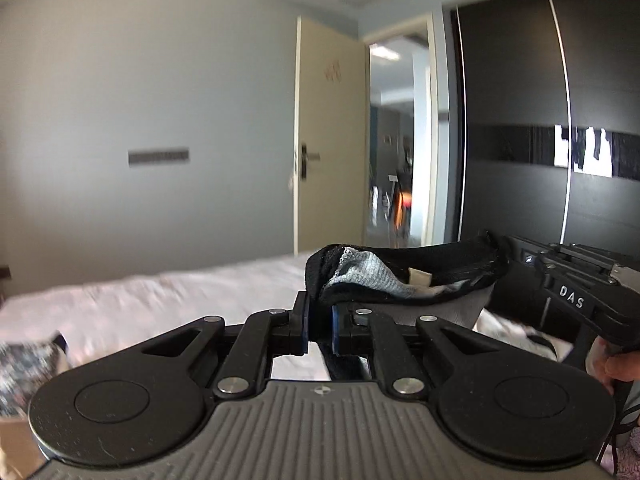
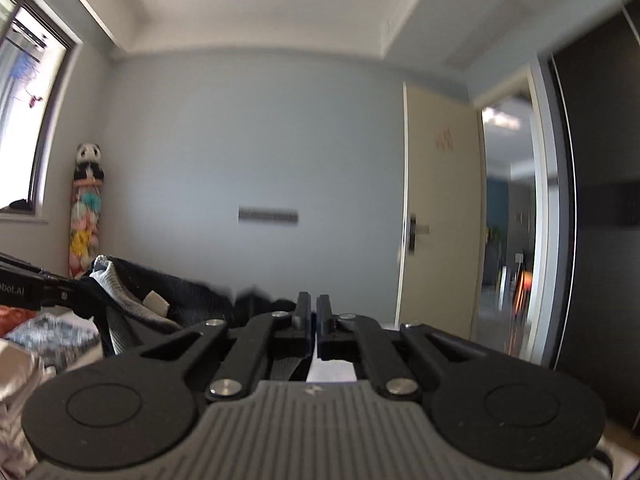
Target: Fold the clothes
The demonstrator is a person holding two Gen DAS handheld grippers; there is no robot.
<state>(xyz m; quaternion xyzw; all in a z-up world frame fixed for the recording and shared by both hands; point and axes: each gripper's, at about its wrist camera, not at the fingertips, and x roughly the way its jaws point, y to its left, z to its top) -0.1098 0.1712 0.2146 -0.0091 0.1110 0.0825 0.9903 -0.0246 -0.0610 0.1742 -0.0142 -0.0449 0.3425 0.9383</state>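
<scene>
The left gripper [image 1: 320,326] is clamping a black garment [image 1: 404,276] between its blue-padded fingers, holding it lifted above the white bed [image 1: 160,300], with its pale grey lining turned outward at the fold. The garment is stretching rightward to the right gripper [image 1: 560,280], which a person's hand [image 1: 612,364] is holding at the frame's right edge. In the right wrist view, the right gripper's [image 2: 313,320] fingers are sitting nearly together; dark fabric seems to be pinched between them, though blur is obscuring it. Patterned clothes [image 2: 52,336] are lying near the bed's left edge.
</scene>
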